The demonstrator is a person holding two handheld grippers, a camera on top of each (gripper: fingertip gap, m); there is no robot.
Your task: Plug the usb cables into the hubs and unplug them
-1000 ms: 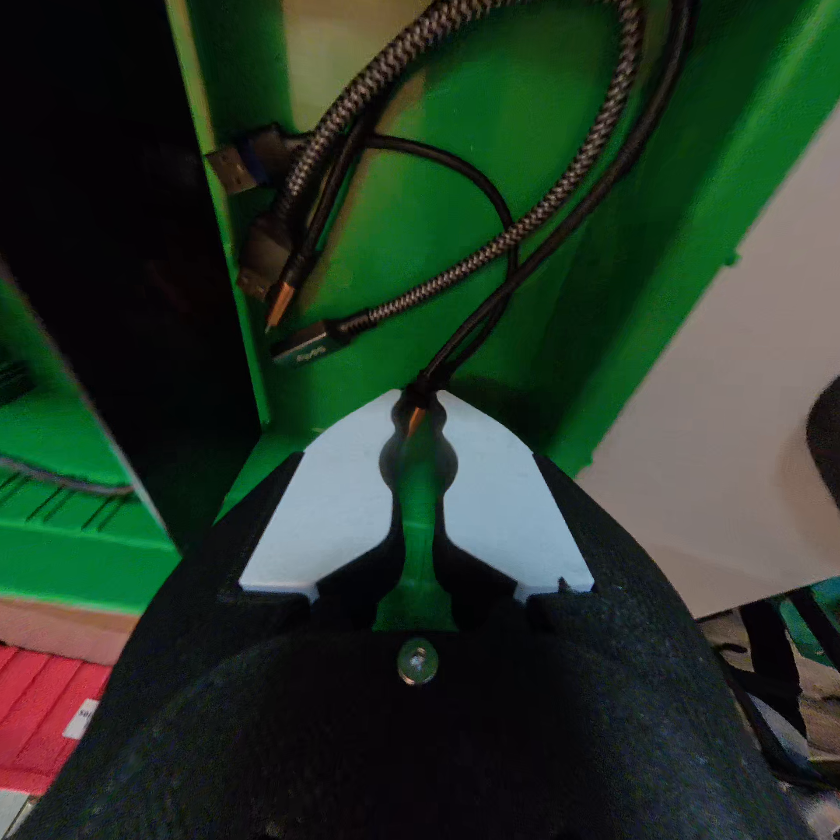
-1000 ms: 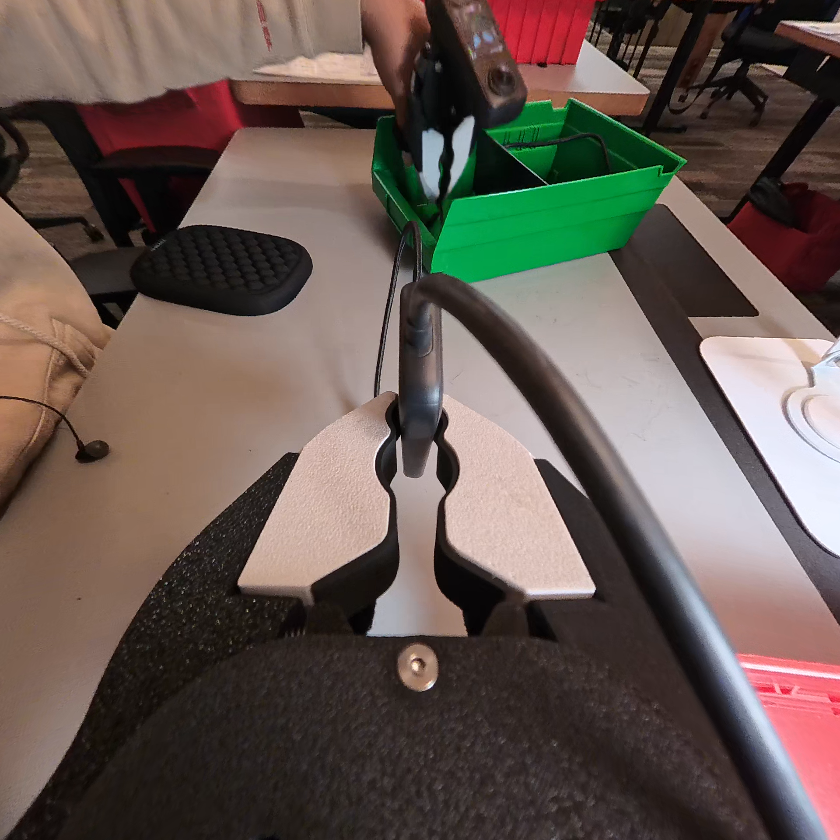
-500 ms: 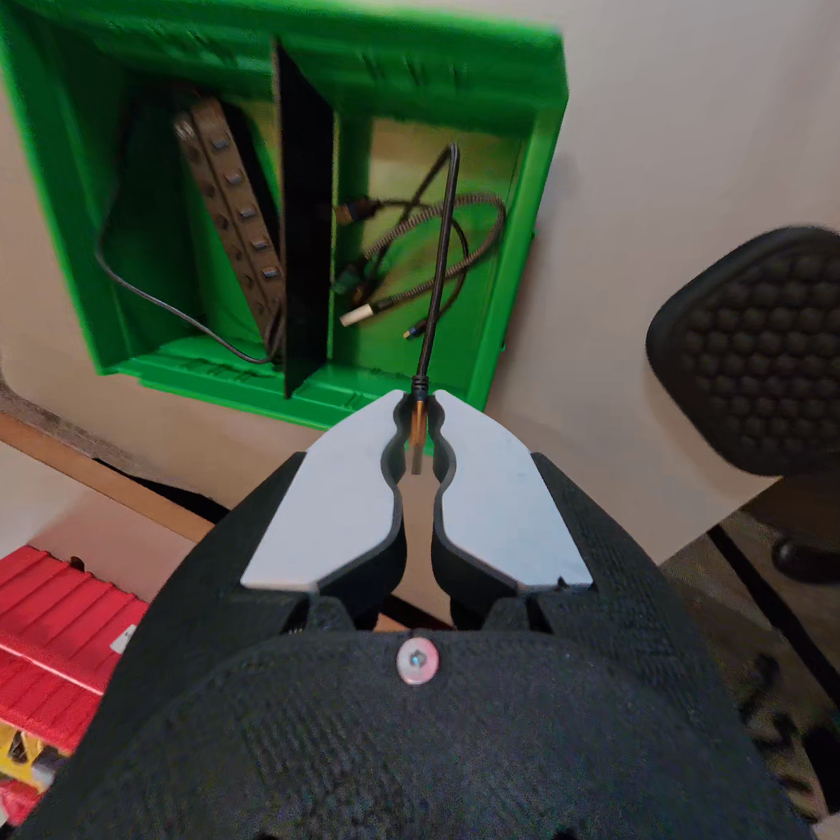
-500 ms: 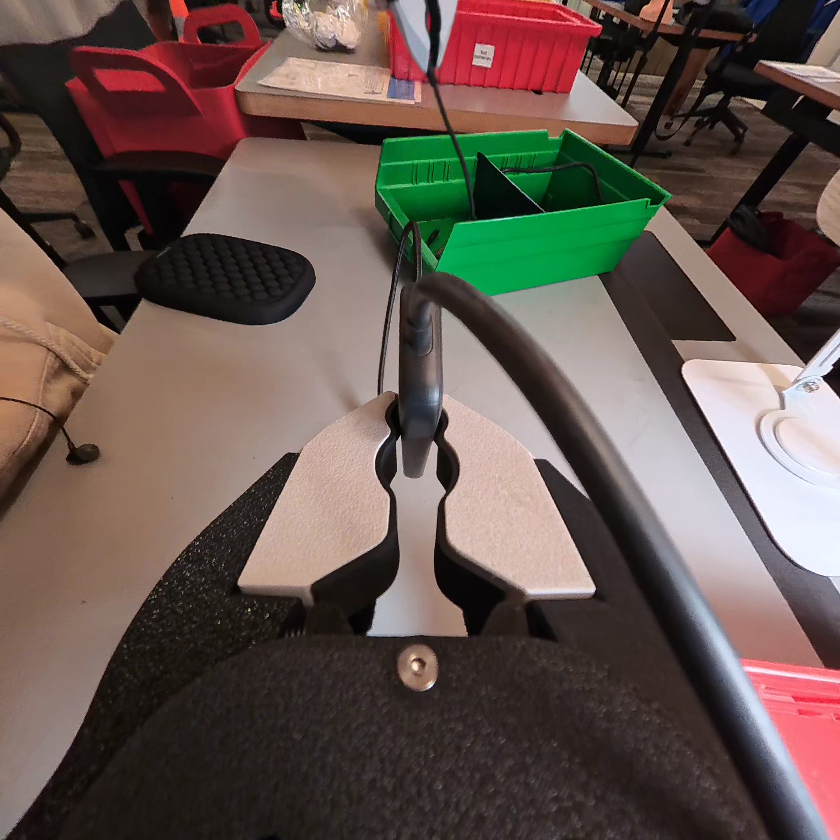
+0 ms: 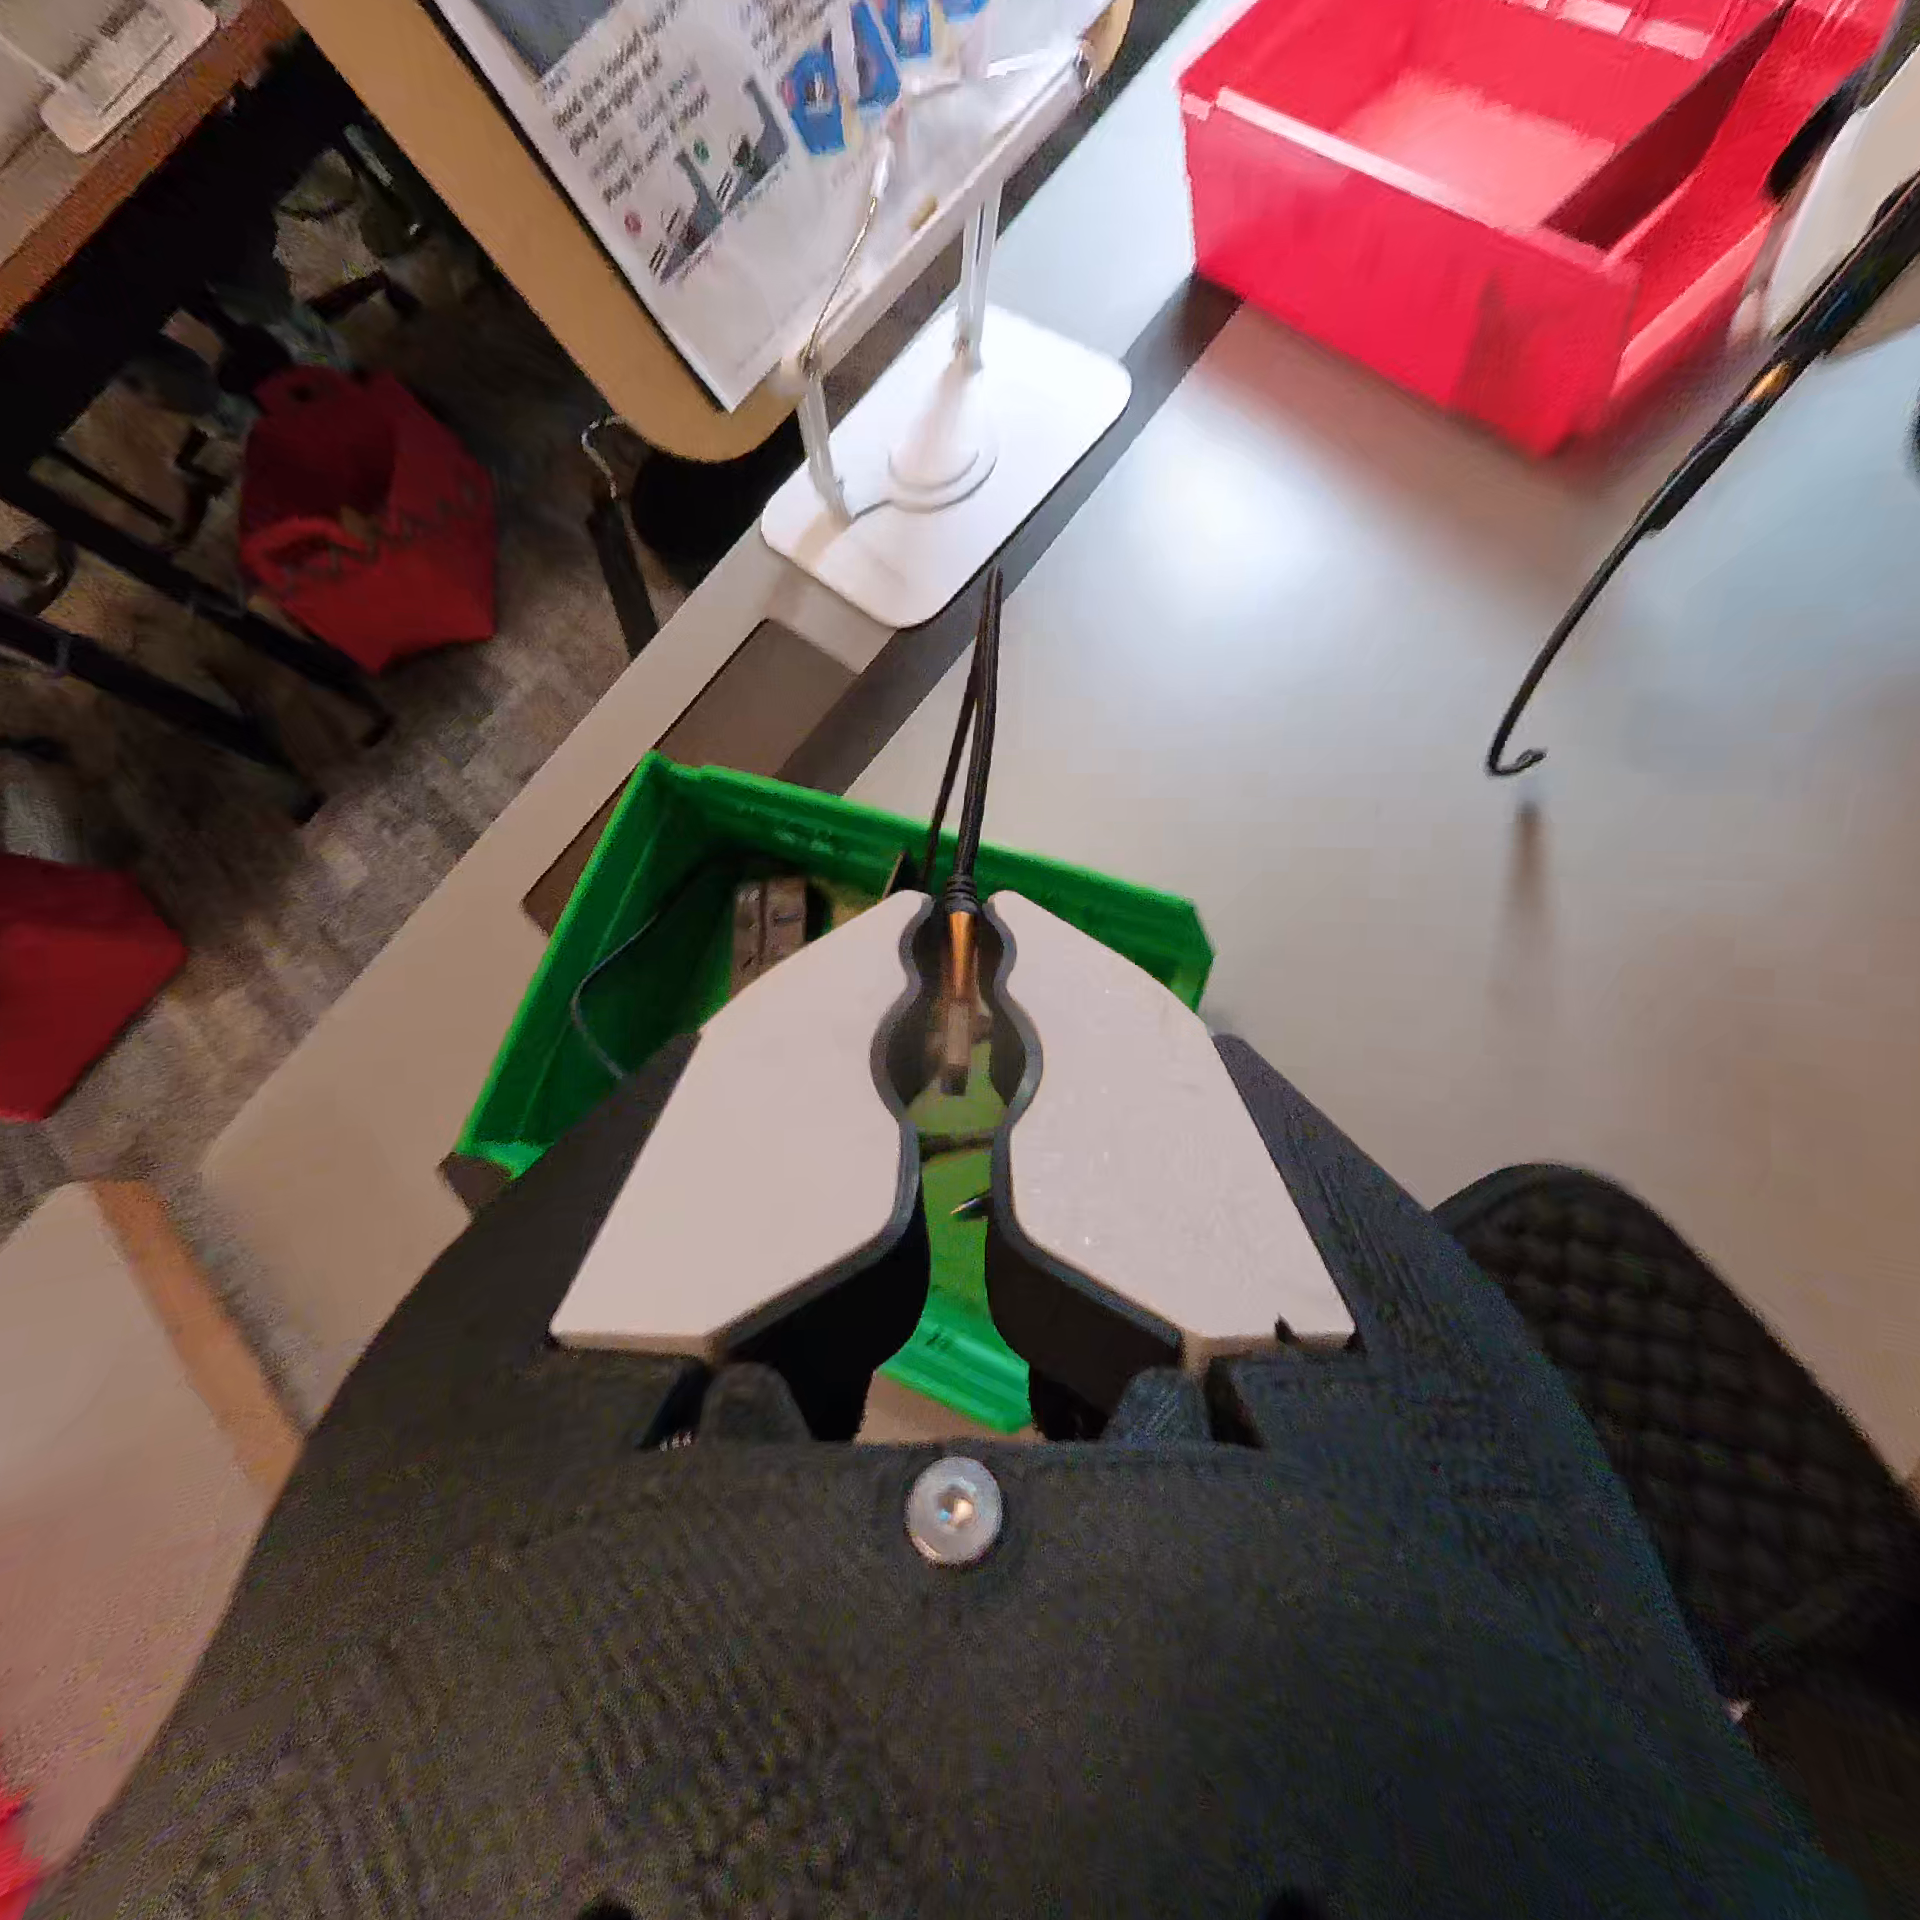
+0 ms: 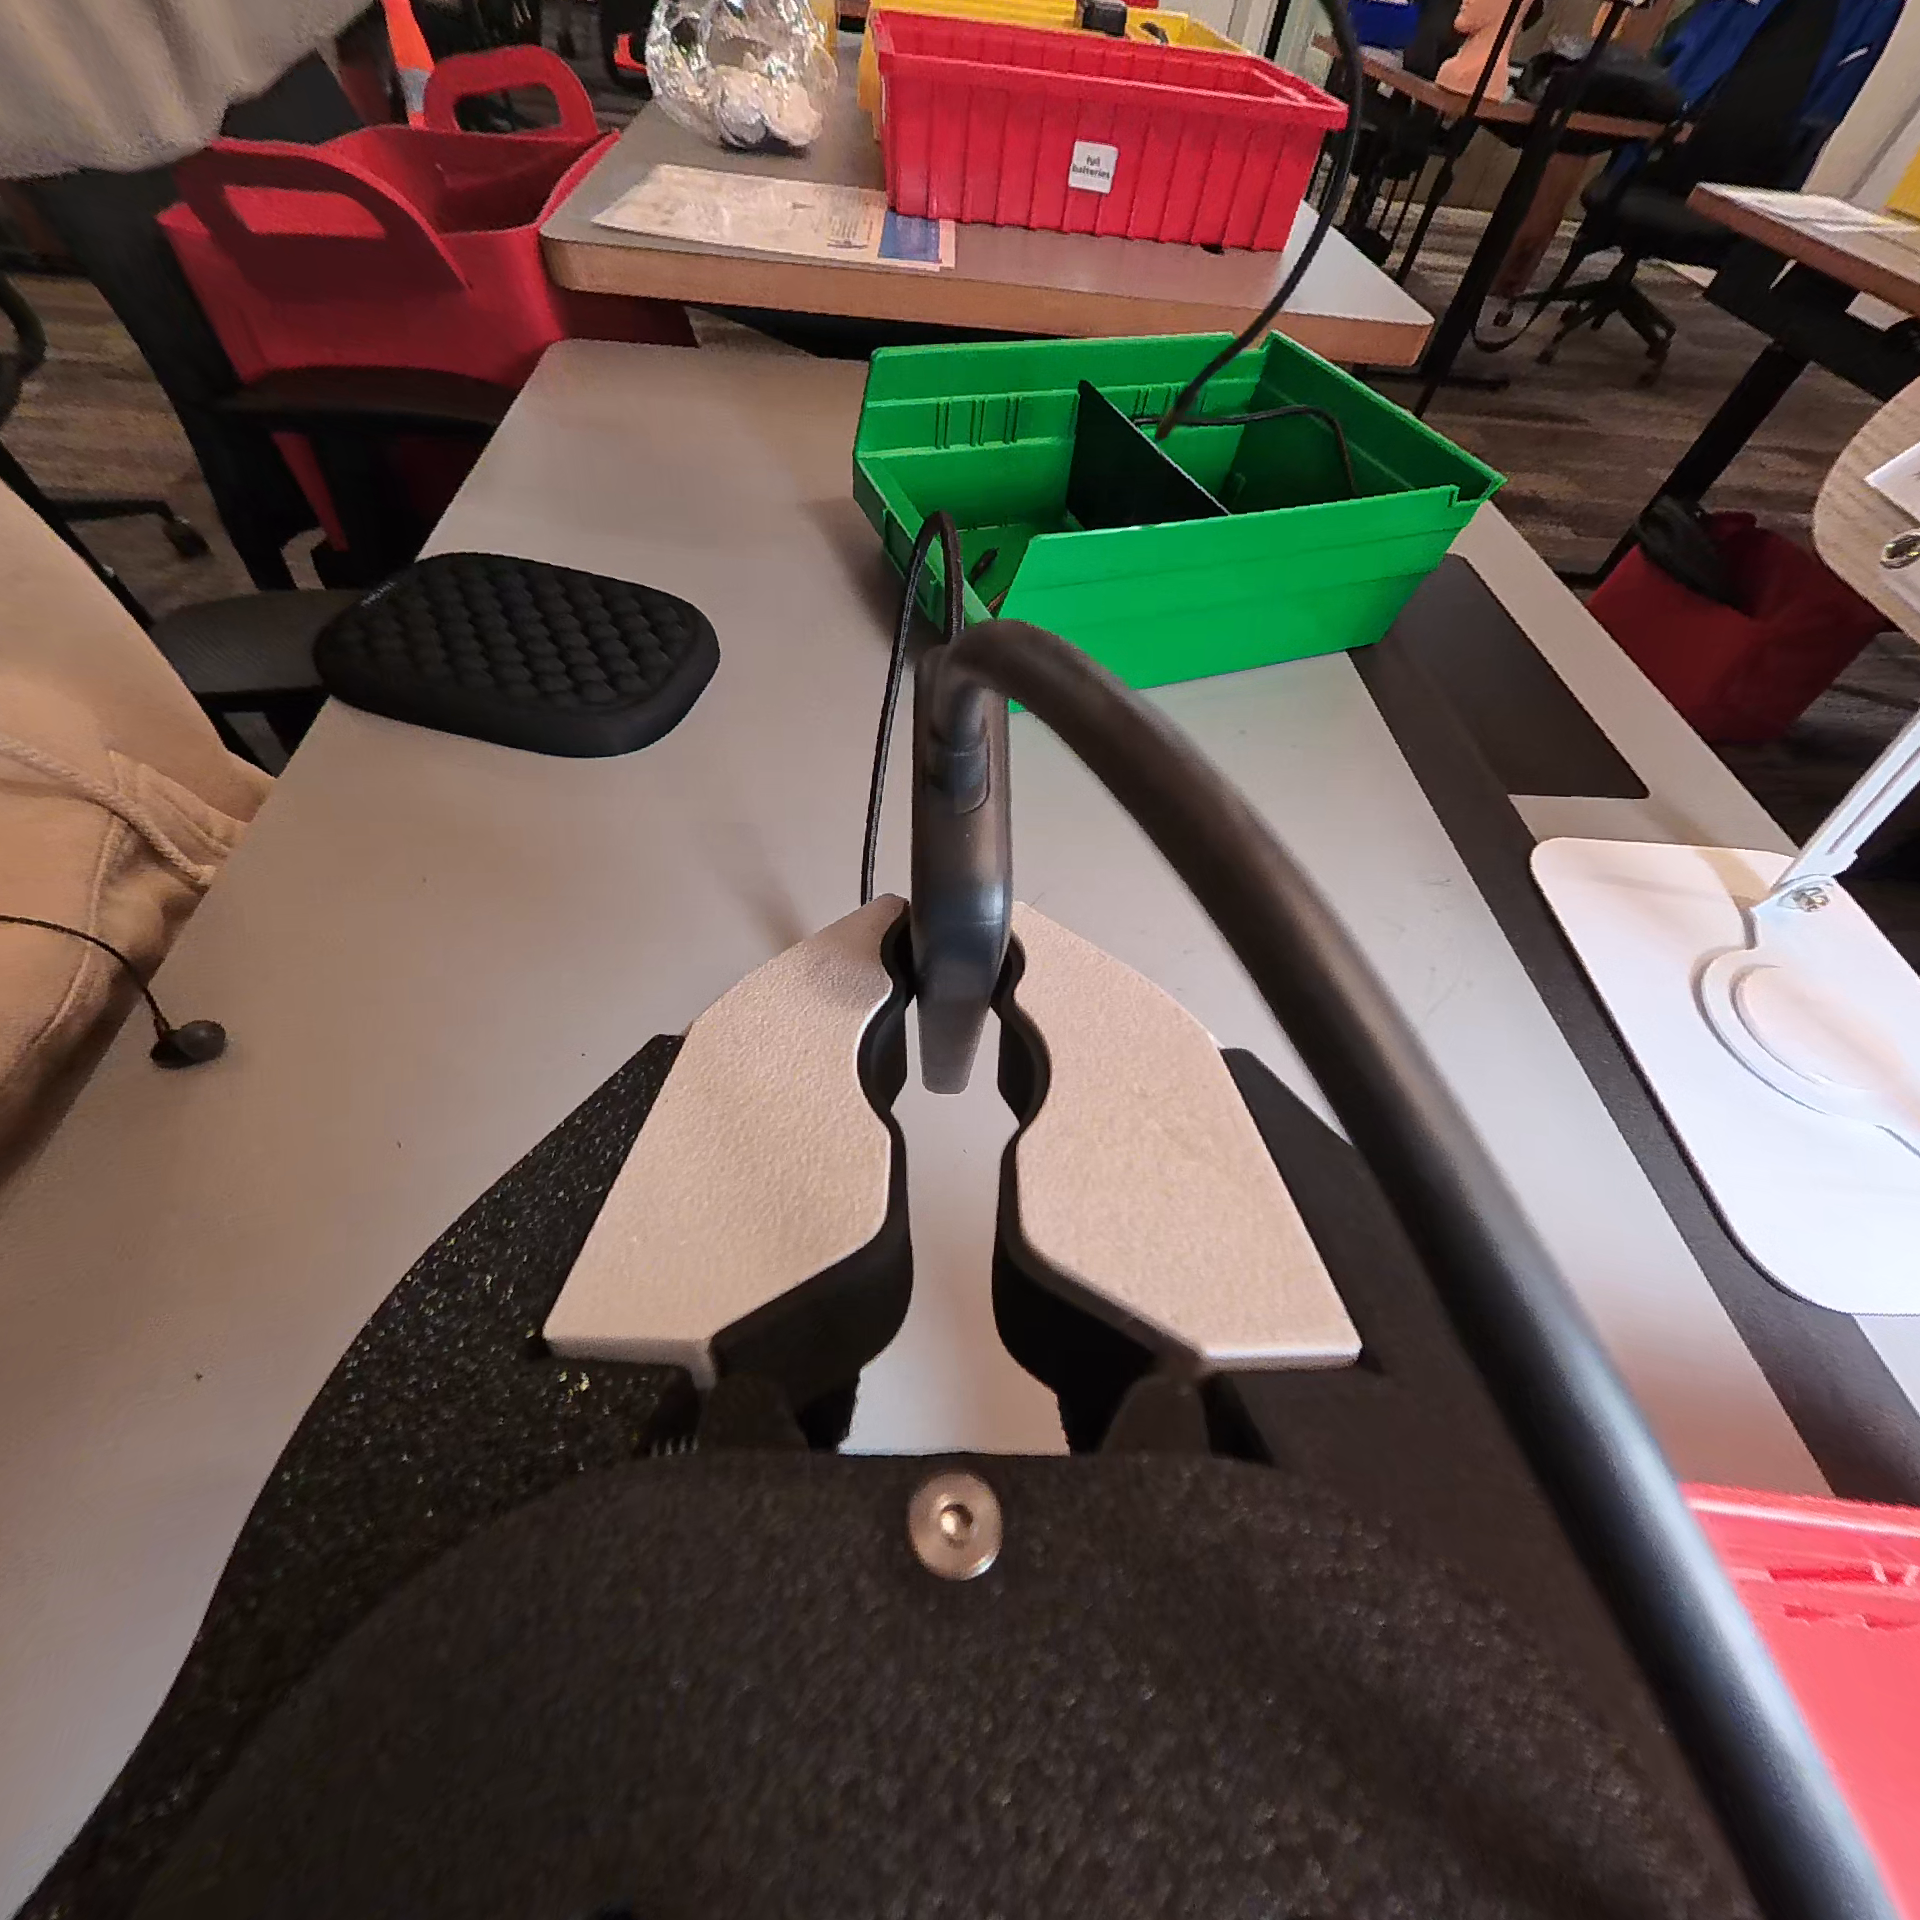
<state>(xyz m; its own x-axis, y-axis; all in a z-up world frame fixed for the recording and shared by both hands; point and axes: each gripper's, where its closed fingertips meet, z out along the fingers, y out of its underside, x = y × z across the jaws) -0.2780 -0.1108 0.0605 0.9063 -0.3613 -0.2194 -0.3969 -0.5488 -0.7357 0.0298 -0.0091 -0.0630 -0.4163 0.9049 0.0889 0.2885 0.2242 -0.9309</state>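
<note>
Fingers of the left gripper are seen clamped on a metal-shelled USB plug in the left wrist view, its long axis running with the fingers toward 12 o'clock. Its thin black cable is carried onward from the tips at 12 o'clock. A green bin lies directly beneath, on the grey table; another dark cable is seen hanging at 2 o'clock.

From the right wrist view, the right gripper is shown closed on a dark slim hub, held on edge, long axis toward 12 o'clock, with its thick lead arching back to 5 o'clock. The bin sits at 12 to 1 o'clock. It is judged that plug and hub must be brought together, the plug lined up with a port that is not visible here.
</note>
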